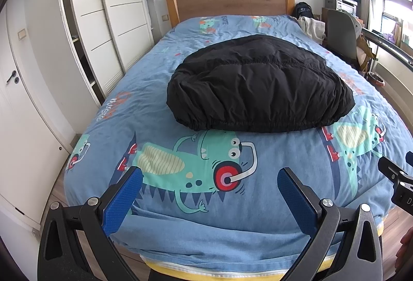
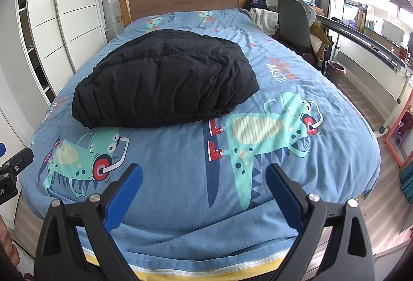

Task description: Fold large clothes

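Note:
A black padded garment [image 1: 258, 84] lies folded in a compact bundle on the middle of the bed, its elastic hem toward me. It also shows in the right wrist view [image 2: 165, 79]. My left gripper [image 1: 210, 177] is open and empty, above the foot of the bed, well short of the garment. My right gripper [image 2: 204, 173] is open and empty, also over the foot of the bed. Part of the right gripper shows at the right edge of the left wrist view [image 1: 397, 175]. Part of the left gripper shows at the left edge of the right wrist view [image 2: 13, 167].
The bed has a blue dinosaur-print cover [image 1: 180, 216] and a wooden headboard [image 1: 229, 3]. White wardrobes [image 1: 108, 22] stand left. A grey chair [image 2: 294, 22], desk [image 2: 374, 43] and bin [image 2: 335, 71] stand right. Light clothes [image 2: 263, 17] lie by the far right corner.

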Demonstrator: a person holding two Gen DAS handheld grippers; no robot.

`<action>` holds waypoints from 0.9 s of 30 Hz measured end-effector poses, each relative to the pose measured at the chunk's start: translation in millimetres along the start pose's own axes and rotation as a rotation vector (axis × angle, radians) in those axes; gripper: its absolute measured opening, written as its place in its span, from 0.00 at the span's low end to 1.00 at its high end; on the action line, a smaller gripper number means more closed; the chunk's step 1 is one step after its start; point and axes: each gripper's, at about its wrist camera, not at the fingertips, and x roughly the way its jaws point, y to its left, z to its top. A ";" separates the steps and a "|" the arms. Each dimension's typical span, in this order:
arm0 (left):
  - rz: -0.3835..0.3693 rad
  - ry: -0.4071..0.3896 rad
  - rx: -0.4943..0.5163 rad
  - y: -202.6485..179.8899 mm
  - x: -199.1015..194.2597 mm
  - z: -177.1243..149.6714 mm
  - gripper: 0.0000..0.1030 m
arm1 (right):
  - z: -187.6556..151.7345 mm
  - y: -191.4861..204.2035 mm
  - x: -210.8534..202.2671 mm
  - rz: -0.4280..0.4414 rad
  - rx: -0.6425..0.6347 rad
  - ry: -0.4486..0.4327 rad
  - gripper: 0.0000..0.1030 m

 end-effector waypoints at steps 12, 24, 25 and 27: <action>0.001 0.007 0.000 5.7 4.0 -0.5 0.99 | 0.1 -0.5 0.2 -0.001 -0.001 0.000 0.94; -0.001 0.014 -0.001 7.9 6.2 -2.4 0.99 | 0.6 -1.5 0.1 -0.001 0.000 0.000 0.94; -0.003 0.016 -0.001 7.9 6.6 -2.7 0.99 | 0.5 -1.9 0.2 -0.002 0.000 0.000 0.94; -0.005 0.018 0.000 7.8 6.9 -3.6 0.99 | -0.2 -2.9 0.8 -0.002 0.000 0.000 0.94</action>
